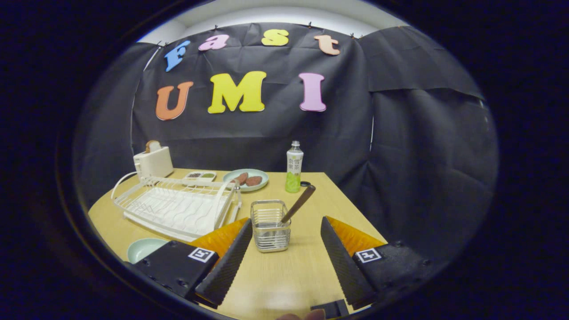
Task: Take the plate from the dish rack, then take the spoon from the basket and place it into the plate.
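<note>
Now the brown-handled spoon (297,204) stands in the small wire-mesh basket (270,226), just ahead of the gripper (284,253), whose jaws are spread wide and hold nothing. Its long axis leans, with the handle pointing up and away toward the green-labelled bottle (294,168). The pale green plate (143,249) lies on the wooden counter (275,280) beside the white dish rack (178,206), so the spoon step seems in hand; next, the jaws would need to close on the handle.
</note>
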